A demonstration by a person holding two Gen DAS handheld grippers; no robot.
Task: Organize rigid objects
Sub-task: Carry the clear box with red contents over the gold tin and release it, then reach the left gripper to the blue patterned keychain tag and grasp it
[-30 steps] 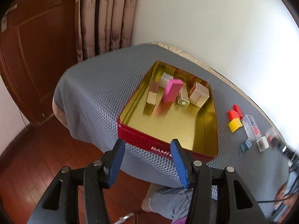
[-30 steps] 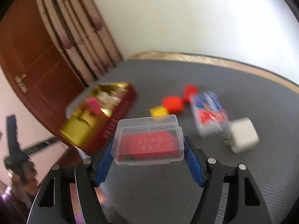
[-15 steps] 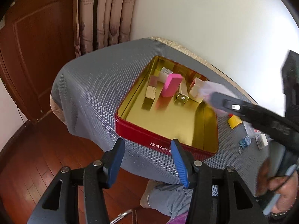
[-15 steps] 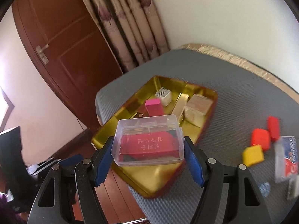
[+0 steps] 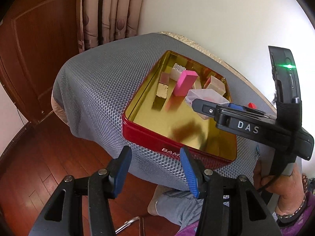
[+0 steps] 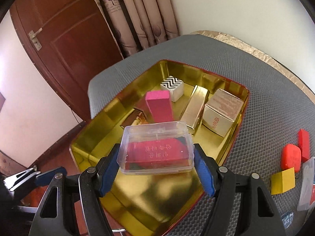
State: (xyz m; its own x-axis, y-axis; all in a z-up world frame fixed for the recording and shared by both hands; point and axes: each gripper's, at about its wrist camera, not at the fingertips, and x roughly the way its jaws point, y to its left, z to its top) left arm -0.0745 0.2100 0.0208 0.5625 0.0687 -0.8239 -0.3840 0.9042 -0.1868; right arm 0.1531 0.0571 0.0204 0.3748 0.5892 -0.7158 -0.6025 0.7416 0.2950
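My right gripper (image 6: 157,169) is shut on a clear plastic box (image 6: 156,147) with a red card inside and holds it above the open red tin (image 6: 90,135) with a gold inside. In the left wrist view the same box (image 5: 204,96) hangs over the tin (image 5: 149,135), with the right gripper (image 5: 198,103) reaching in from the right. The tin holds a pink block (image 6: 160,106), a zigzag-patterned cube (image 6: 173,87), a gold bar (image 6: 194,111) and a white carton (image 6: 221,116). My left gripper (image 5: 155,169) is open and empty, off the table's near edge.
On the grey mat to the right of the tin lie a yellow cube (image 6: 282,181), two red blocks (image 6: 291,157) and a clear packet (image 6: 307,182). A wooden door (image 6: 65,31) and curtains (image 6: 137,9) stand behind. The person's knee (image 5: 177,202) is under the table.
My right gripper carried the clear box left from the mat to above the tin, then lower over it. The left gripper has barely moved.
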